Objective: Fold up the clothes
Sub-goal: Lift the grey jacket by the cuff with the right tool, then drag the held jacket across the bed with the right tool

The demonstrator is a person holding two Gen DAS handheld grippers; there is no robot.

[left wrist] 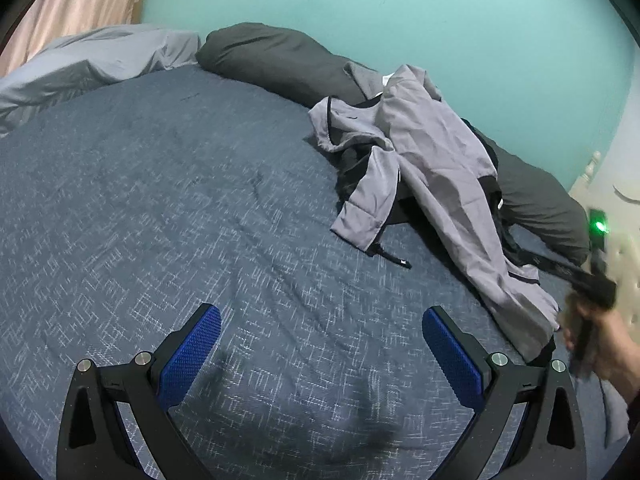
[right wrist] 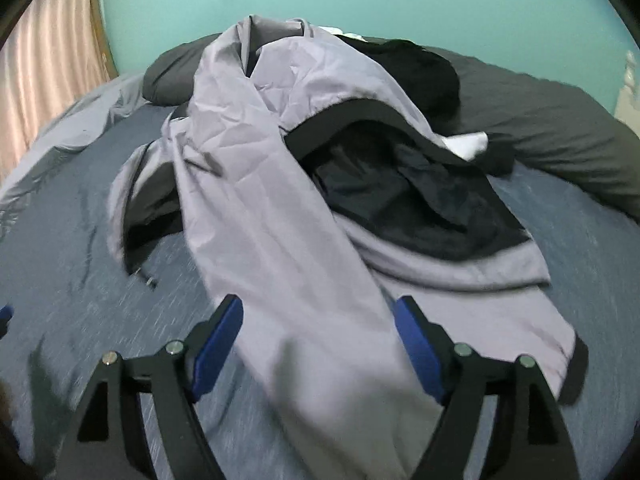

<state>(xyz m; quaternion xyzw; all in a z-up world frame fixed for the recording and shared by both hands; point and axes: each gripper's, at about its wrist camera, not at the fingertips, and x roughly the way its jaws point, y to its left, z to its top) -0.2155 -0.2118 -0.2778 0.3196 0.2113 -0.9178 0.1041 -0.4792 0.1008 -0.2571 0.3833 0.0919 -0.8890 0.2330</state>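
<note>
A grey garment w/ black trim (right wrist: 256, 184), long and crumpled, sprawls across the far-right part of a bed, one long panel running toward the viewer. It lies over darker clothes (right wrist: 416, 200), a black piece and a scrap of white cloth (right wrist: 472, 146) showing beneath. A black drawcord end (left wrist: 394, 258) trails off onto the blue-grey patterned bedspread (left wrist: 160, 200).

The right gripper (right wrist: 318, 344) hangs low over the garment's near end, blue pads spread wide, fabric lying between them but not pinched. From the left wrist view the same tool (left wrist: 592, 280) shows blurred at the frame's right edge, a person's hand (left wrist: 612, 356) round it, green light glowing on its body. The left gripper (left wrist: 322, 354) stands open over bare bedspread, well apart from the pile, holding nothing.

Judgement: early stage, no fold made yet; step in hand looks like taking hold of the grey piece to pull it clear. Next move prob. calls for closing on the hem or near edge, lifting it off the dark clothes w/o dragging them along, then spreading it flat on the open bedspread at left.

Behind: dark grey pillows (left wrist: 276, 58), a lighter grey pillow (left wrist: 100, 56), teal wall (left wrist: 400, 8), pink curtain (right wrist: 44, 60). No brand, label or writing legible; a small dark mark on the grey chest can't be read.
</note>
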